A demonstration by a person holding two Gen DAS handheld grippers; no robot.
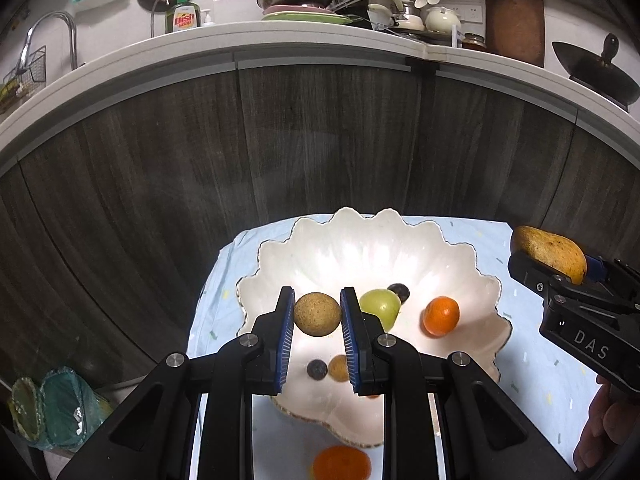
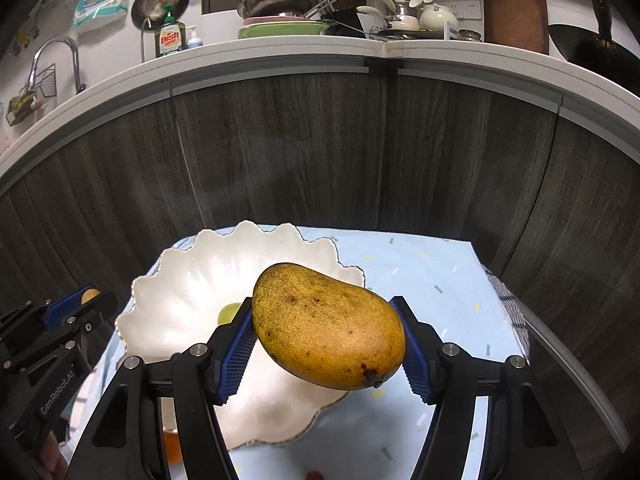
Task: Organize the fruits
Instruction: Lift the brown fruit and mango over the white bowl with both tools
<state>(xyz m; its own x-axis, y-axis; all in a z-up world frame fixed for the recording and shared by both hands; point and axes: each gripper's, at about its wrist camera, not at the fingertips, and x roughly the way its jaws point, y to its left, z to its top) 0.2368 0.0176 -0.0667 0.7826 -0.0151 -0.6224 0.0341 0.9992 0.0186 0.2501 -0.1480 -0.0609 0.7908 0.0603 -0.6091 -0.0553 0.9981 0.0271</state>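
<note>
Left gripper (image 1: 317,316) clamps a round tan fruit (image 1: 317,314) above the shell-shaped bowl (image 1: 460,264). Right gripper (image 2: 328,344) grips a mango (image 2: 328,324).

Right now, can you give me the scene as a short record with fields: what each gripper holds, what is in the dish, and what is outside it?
left gripper: shut on a round tan fruit, held above the dish
right gripper: shut on a mango, held beside the dish, over the cloth
dish: white, scalloped rim, on a light blue cloth
in the dish: green fruit, orange, two dark small fruits, small tan fruit
outside the dish: second orange on the near side
</note>
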